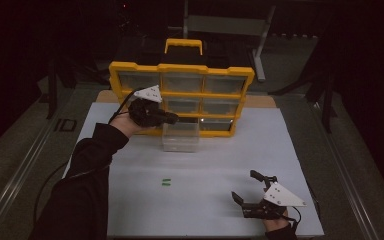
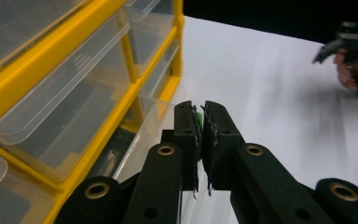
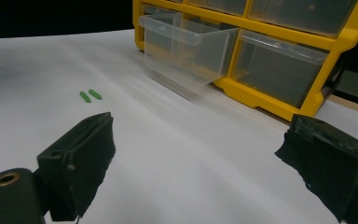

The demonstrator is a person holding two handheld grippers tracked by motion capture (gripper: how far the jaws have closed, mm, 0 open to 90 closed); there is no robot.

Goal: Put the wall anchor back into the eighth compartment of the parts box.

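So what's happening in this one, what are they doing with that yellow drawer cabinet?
A person works two handheld grippers at a white-covered table. The left gripper is shut on a small green piece and is held beside the clear drawer pulled out of the yellow organizer. Two more green pieces lie on the table. The right gripper rests open near the table's front edge, holding nothing.

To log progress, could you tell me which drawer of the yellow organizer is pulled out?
The clear bottom-row middle drawer juts onto the white mat; the other drawers sit flush in the organizer.
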